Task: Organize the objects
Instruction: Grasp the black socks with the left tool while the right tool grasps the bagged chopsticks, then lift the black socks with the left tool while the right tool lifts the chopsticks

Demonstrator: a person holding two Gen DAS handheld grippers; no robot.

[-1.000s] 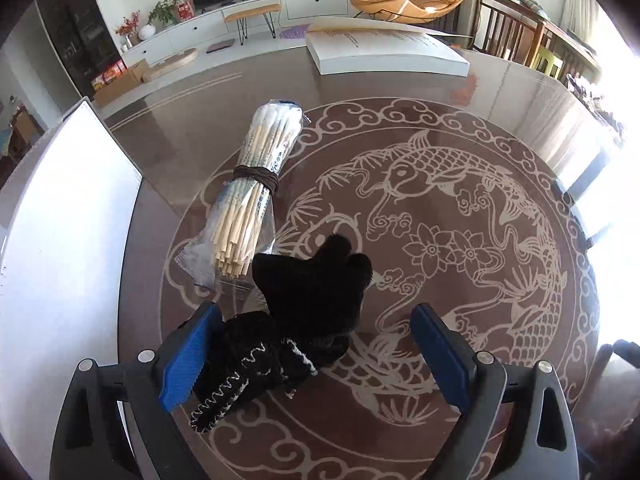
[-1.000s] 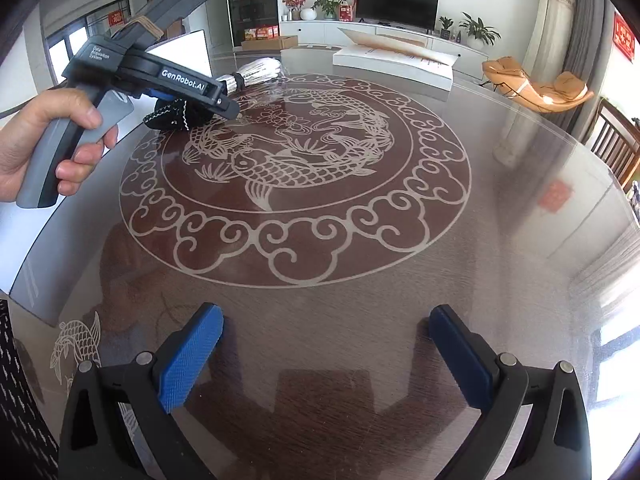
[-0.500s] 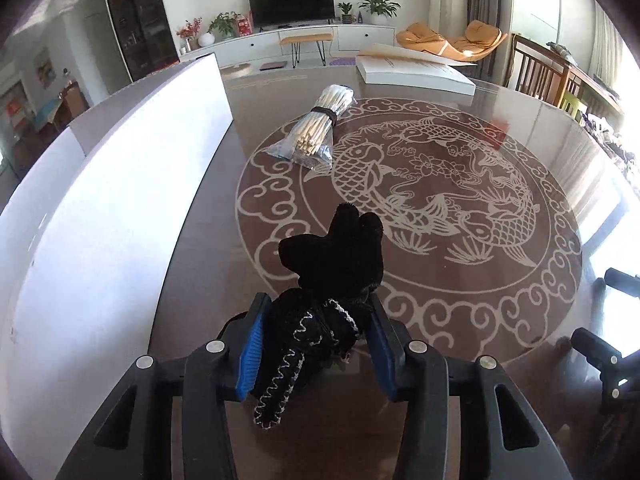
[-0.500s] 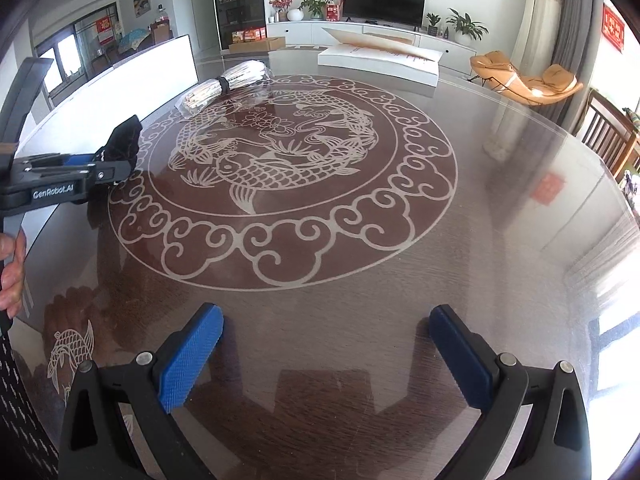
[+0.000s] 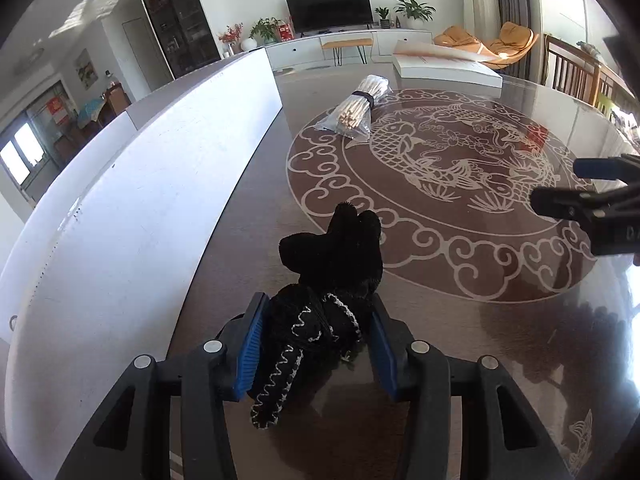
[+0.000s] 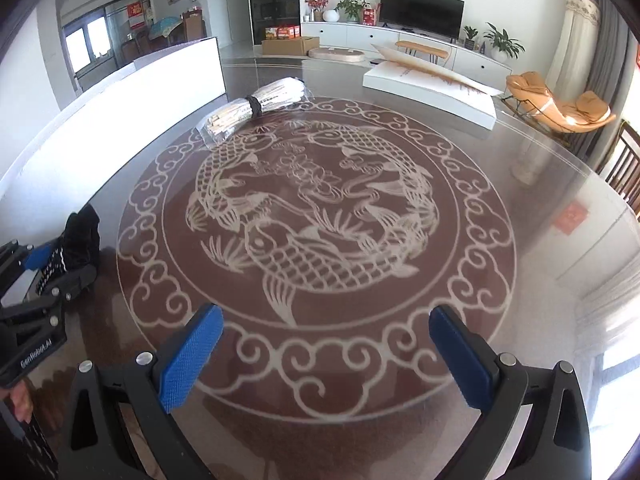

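Black glove [image 5: 332,280] sits clamped between the left gripper's [image 5: 316,344] blue pads above the glassy surface [image 5: 440,320]; a chopstick bundle [image 5: 358,106] lies far ahead. Right view: right gripper [image 6: 326,356] gapes empty over the surface, bundle [image 6: 256,106] well beyond.

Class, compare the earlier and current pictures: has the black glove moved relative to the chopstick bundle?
Yes. The black glove, clamped in the left gripper, has moved away from the chopstick bundle, toward the near rim of the table.
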